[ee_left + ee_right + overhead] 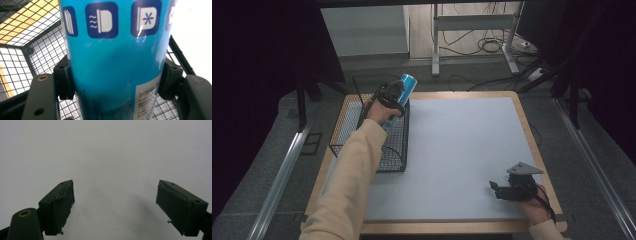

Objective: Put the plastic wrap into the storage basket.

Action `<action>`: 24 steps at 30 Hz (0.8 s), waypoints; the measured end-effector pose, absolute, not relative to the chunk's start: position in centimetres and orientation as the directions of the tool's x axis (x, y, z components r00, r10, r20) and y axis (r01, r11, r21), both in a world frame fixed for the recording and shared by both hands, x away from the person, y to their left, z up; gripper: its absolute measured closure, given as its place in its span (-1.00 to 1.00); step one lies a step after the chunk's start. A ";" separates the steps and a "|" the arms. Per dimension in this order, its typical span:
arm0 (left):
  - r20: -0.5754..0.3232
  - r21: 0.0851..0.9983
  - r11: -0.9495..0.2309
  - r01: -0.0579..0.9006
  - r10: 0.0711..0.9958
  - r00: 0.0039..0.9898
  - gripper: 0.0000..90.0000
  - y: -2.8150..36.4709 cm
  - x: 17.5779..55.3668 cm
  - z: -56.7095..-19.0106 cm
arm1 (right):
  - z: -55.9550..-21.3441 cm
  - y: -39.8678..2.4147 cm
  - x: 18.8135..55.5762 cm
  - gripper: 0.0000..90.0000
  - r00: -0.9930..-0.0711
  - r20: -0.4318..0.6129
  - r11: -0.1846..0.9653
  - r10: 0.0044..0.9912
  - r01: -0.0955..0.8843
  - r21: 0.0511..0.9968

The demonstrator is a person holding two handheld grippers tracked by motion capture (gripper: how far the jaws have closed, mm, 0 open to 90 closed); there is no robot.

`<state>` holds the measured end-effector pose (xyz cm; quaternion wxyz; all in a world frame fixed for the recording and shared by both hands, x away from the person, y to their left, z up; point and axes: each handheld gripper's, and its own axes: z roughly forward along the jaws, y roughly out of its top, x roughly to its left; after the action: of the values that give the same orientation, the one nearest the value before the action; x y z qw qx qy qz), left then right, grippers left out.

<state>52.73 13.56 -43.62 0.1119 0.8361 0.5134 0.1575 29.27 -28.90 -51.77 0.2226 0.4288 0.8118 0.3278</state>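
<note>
1. I have the blue can clamped in my left gripper, held tilted over the near right corner of the wire basket that sits at the left of the table. In the left gripper view the fingers press on the can's two sides, low on its body, with the basket mesh visible beneath.

2. My right gripper rests at the near right of the table, well apart from the can. In the right gripper view its fingers stand wide apart with nothing between them.

3. I judge the can rigid: its wall shows no dent where the fingers bear on it. The glossy printed skin catches highlights, so I expect it to be slippery and to slide or twist if the squeeze eases.

4. It looks like a tall aerosol-type cylinder, so I take it as moderately light. How full it is I cannot tell.

5. The best hold, I think, is across the round body, as now. Nearer the middle of its length would keep it from swinging more than this low grip does.

6. I would lower it until it is supported in the basket before letting go, since a dropped can would roll or clatter.
</note>
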 end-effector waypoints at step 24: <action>0.155 0.480 -0.431 0.764 0.899 0.410 -0.62 14.2 49.4 -40.7 | -51.8 -29.0 29.4 -0.66 -0.533 -0.074 0.414 0.843 0.555 0.722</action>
<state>49.40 14.15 -40.75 0.1698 0.8222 0.5057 0.1986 29.41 -28.96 -51.81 0.2195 0.4306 0.8115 0.3283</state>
